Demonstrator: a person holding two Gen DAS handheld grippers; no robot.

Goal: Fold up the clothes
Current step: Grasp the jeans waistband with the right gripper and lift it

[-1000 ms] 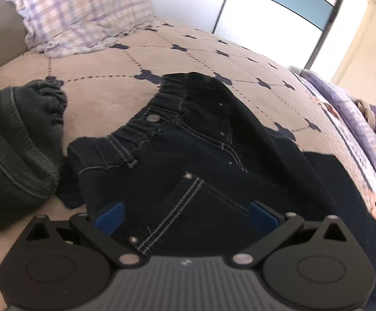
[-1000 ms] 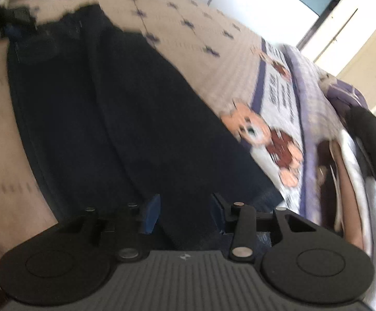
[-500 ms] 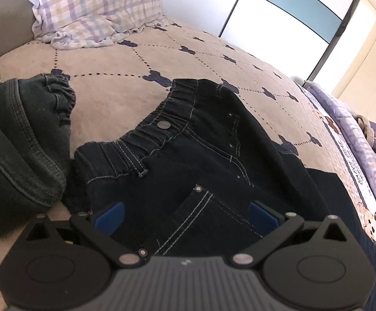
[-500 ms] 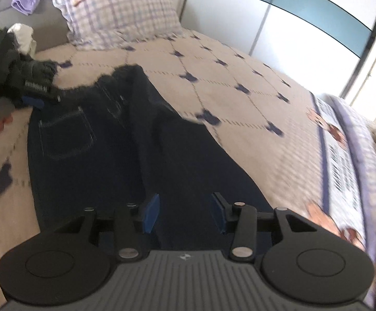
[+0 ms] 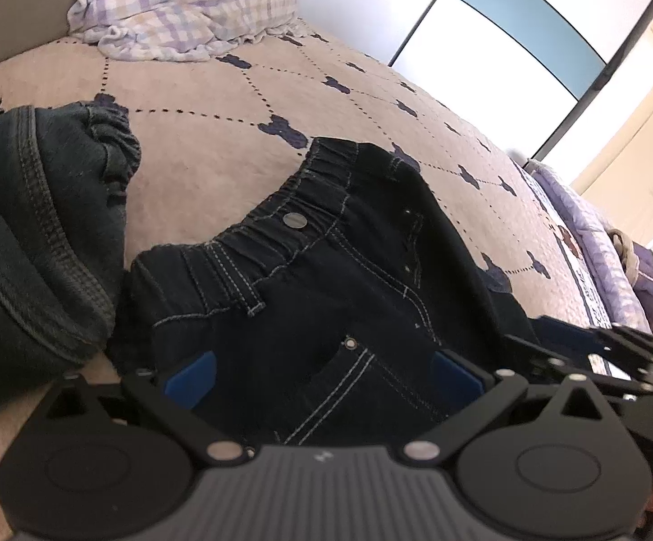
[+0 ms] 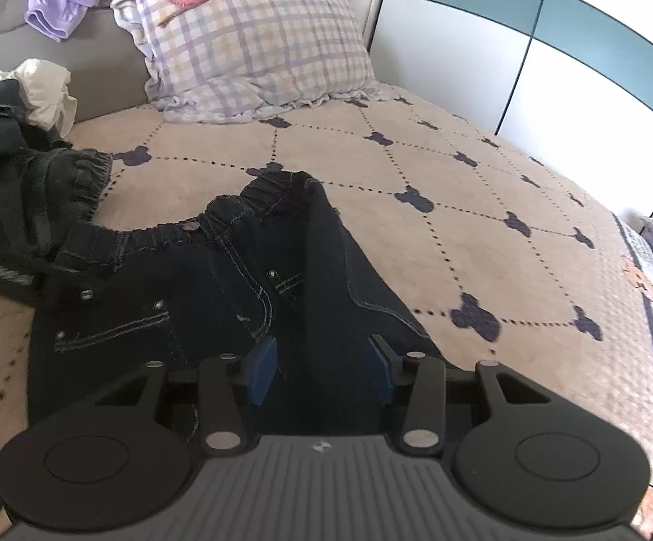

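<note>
Dark denim jeans (image 5: pixel 335 297) lie spread on the beige quilted bed (image 5: pixel 218 135), waistband toward twelve o'clock. The left gripper (image 5: pixel 321 378) hangs over a front pocket, jaws wide apart. The right gripper (image 6: pixel 321 367), jaws partly apart with denim between them; whether it clamps, I cannot tell. A plaid pillow (image 6: pixel 254 45) sits at twelve o'clock.

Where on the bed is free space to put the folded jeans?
Free: the bedspread between jeans, pillow and wardrobe. Crowded: the left side, where a denim pile touches the jeans.
</note>
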